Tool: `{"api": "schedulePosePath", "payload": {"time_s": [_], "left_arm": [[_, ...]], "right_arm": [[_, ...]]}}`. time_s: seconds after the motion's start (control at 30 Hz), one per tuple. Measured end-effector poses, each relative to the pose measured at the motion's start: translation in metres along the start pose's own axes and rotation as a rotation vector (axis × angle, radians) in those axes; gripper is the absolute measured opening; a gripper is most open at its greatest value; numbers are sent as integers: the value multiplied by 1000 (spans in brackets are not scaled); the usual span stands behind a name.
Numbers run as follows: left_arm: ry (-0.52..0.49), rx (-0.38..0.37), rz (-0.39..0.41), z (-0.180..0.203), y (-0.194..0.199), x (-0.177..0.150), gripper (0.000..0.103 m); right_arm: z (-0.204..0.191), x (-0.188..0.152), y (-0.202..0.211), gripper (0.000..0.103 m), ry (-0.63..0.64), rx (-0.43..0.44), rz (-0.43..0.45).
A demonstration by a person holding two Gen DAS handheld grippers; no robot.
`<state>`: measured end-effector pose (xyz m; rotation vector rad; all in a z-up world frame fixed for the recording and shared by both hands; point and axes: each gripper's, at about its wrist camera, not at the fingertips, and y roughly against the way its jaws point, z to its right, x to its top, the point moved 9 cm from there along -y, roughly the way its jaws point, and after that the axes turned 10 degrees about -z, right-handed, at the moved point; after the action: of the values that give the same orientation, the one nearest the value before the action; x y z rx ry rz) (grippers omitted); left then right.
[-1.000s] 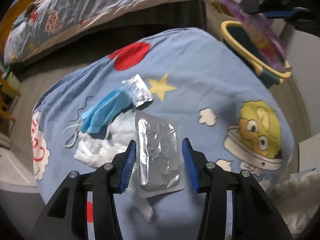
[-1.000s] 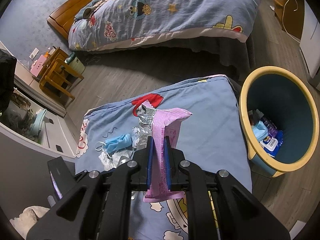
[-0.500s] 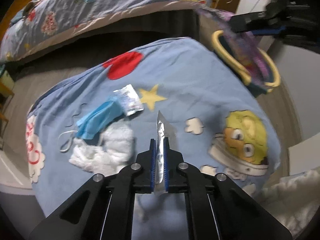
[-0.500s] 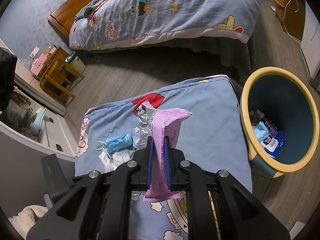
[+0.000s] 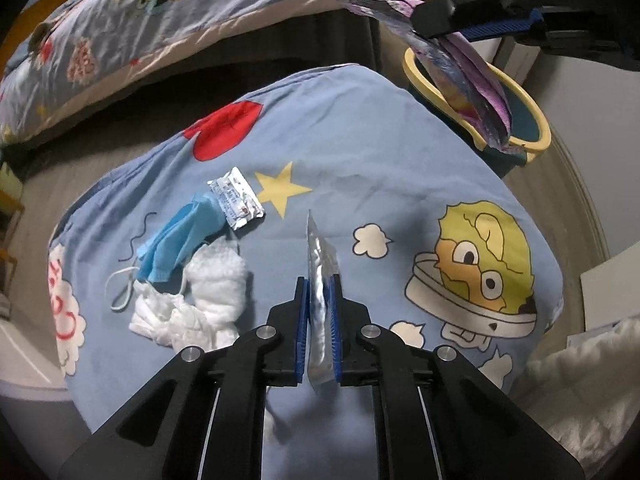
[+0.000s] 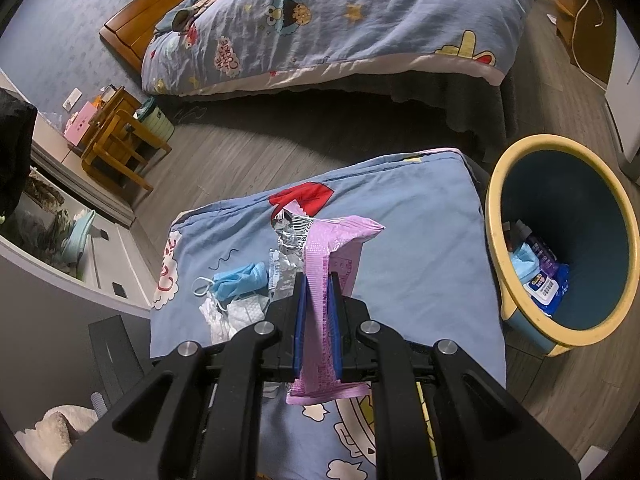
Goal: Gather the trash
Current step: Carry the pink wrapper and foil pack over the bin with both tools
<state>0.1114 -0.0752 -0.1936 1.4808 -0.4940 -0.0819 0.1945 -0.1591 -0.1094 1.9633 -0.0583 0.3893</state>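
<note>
The left gripper [image 5: 319, 308] is pinching a silver blister pack [image 5: 320, 276] edgewise while the right gripper [image 6: 317, 304] is clamping a pink wrapper [image 6: 326, 264] beside the trash bin [image 6: 560, 264].

Over at the trash bin [image 6: 560, 264], the mouth gapes wide, only a few items lying low inside, so there's room to drop in from above, while the right gripper [image 6: 317, 300] and its pink wrapper [image 6: 332, 248] hang over the blue cartoon sheet [image 6: 420, 240] just beside the rim. On the sheet's left side a face mask [image 5: 180, 236], a foil packet [image 5: 236, 200] and crumpled tissues [image 5: 200, 300] crowd together. The starred middle stretch toward the bin lies bare, with the left gripper [image 5: 320, 320] and its foil sheet [image 5: 320, 264] above it.
</note>
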Motion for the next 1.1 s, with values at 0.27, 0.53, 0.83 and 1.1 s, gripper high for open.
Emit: {"api": "schedulePosePath", "payload": {"time_s": [0.27,0.53,0.83,1.1], "left_arm": [[-24,53,20,-1,7,5,10],[-20,75,59,-4,24,17,10],[-29,68,119,6,46,56,10],[-86,15,147,58,45,101,10]], "right_arm": [[1,0,2,10,7,-6,7],[12,11,16,10,-22,-12,51],[59,26,34,10,-113,-17,98],[129,31,46,10,-253,-54,133]]}}
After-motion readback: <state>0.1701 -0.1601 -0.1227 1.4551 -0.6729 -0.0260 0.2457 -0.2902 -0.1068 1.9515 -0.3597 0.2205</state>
